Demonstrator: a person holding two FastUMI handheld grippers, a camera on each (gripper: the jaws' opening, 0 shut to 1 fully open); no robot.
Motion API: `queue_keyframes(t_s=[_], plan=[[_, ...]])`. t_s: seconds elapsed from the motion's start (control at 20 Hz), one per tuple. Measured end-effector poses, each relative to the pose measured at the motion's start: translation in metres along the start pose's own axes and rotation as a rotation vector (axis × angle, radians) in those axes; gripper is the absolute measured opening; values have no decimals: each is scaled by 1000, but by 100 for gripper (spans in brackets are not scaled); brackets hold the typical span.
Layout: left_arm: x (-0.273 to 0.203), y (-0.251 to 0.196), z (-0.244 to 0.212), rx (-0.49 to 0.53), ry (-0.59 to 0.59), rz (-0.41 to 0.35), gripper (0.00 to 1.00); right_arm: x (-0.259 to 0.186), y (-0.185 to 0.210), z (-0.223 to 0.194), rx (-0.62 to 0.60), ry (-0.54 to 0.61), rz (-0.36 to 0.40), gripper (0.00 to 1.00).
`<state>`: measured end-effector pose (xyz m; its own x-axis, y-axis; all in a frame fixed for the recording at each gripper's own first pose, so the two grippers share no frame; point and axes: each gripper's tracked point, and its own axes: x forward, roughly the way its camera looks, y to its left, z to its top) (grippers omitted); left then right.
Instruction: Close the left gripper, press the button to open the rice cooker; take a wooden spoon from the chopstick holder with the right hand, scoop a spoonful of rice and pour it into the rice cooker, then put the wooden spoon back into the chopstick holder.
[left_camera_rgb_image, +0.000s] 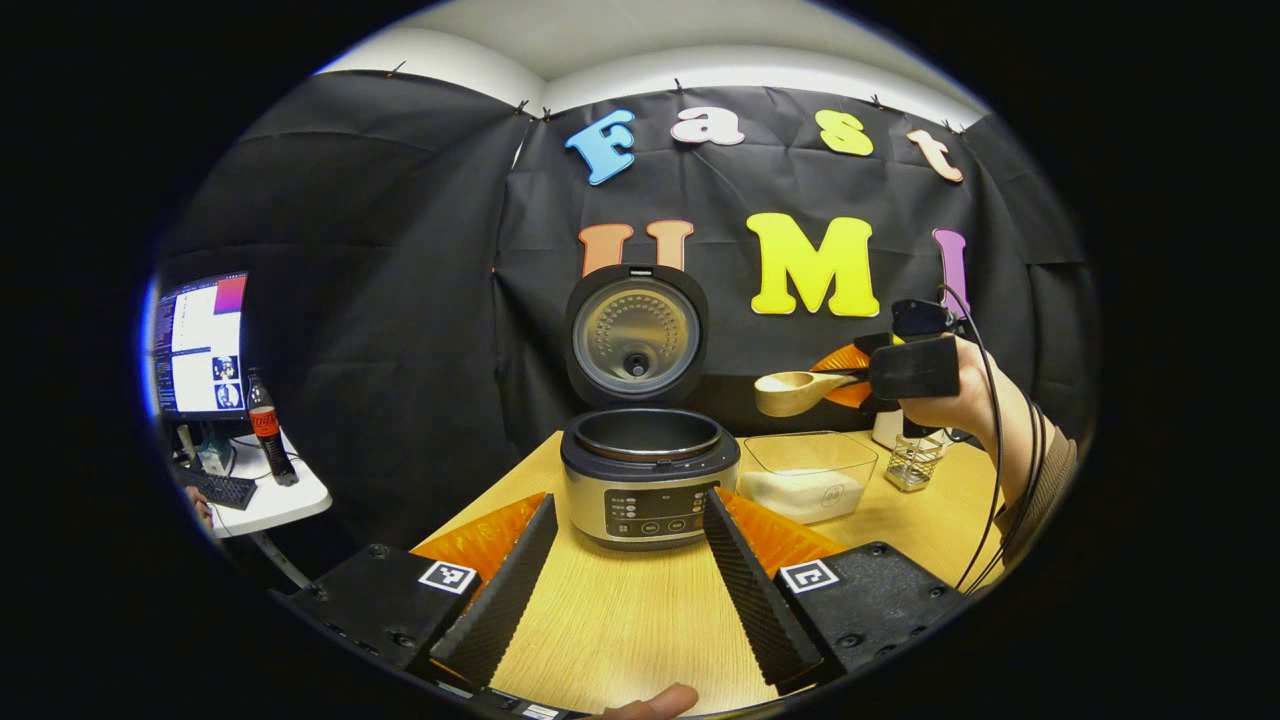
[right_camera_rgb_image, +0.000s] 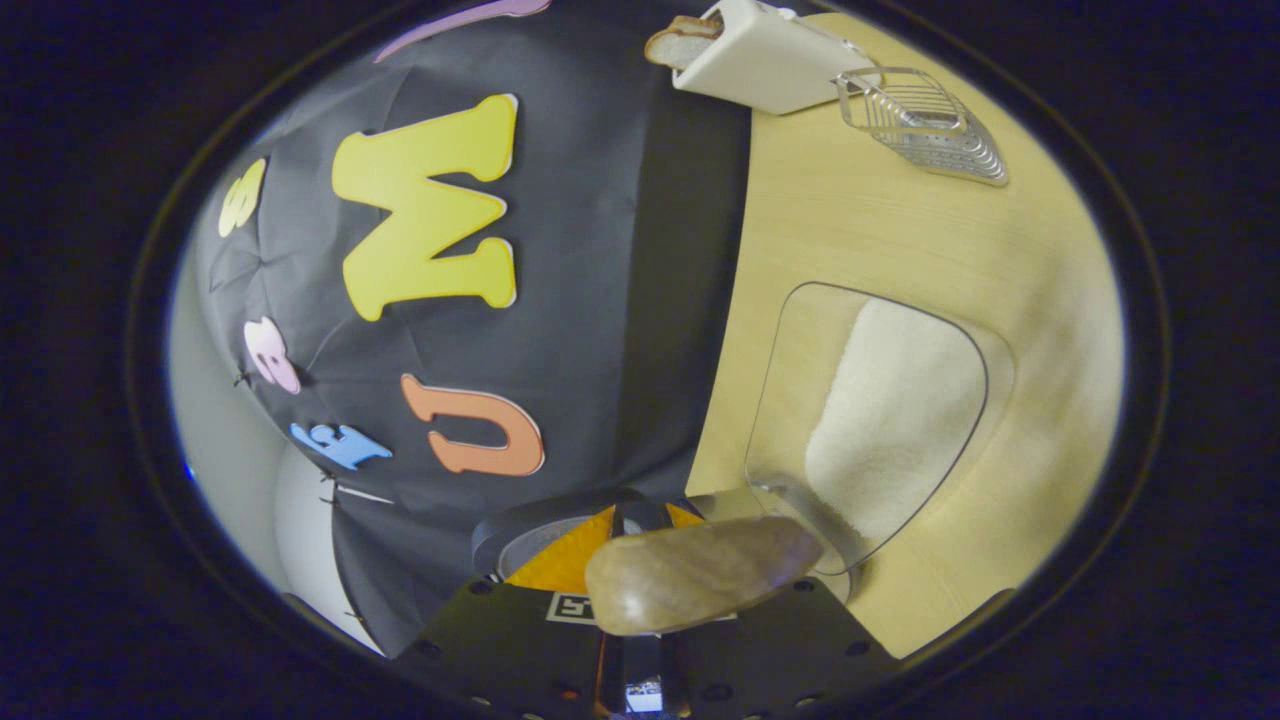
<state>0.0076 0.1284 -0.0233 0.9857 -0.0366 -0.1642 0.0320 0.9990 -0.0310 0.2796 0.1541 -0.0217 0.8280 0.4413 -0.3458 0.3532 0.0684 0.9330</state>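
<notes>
The rice cooker (left_camera_rgb_image: 648, 480) stands on the wooden table with its lid (left_camera_rgb_image: 636, 335) raised and the inner pot exposed. My left gripper (left_camera_rgb_image: 630, 498) is open just in front of it, one finger on each side of its control panel, holding nothing. A hand at the right holds my right gripper (left_camera_rgb_image: 865, 375), which is shut on the handle of the wooden spoon (left_camera_rgb_image: 795, 392). The spoon's bowl points toward the cooker, above the clear rice container (left_camera_rgb_image: 808, 475). In the right gripper view the spoon (right_camera_rgb_image: 700, 580) lies across my right gripper (right_camera_rgb_image: 640, 525), rolled sideways above the rice container (right_camera_rgb_image: 880, 420). No rice shows on it.
The white chopstick holder (right_camera_rgb_image: 765, 55) with another wooden utensil stands at the table's back, beside a ribbed clear glass (right_camera_rgb_image: 925, 125). A side table (left_camera_rgb_image: 270, 495) at the left carries a monitor (left_camera_rgb_image: 200, 345), keyboard and bottle (left_camera_rgb_image: 268, 430). A fingertip (left_camera_rgb_image: 650, 703) shows at the bottom edge.
</notes>
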Motion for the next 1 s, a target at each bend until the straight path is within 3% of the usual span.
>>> queue_keyframes(t_s=[0.3, 0.65, 1.0], plan=[[-4, 2, 5, 33, -24, -9, 94, 34, 24, -44, -66, 30, -34, 14], [2, 9, -4, 12, 4, -7, 94, 69, 55, -73, -261, -20, -117, 13], [6, 23, -11, -25, 27, 12, 94, 97, 61, -81, -500, -76, -218, 13]])
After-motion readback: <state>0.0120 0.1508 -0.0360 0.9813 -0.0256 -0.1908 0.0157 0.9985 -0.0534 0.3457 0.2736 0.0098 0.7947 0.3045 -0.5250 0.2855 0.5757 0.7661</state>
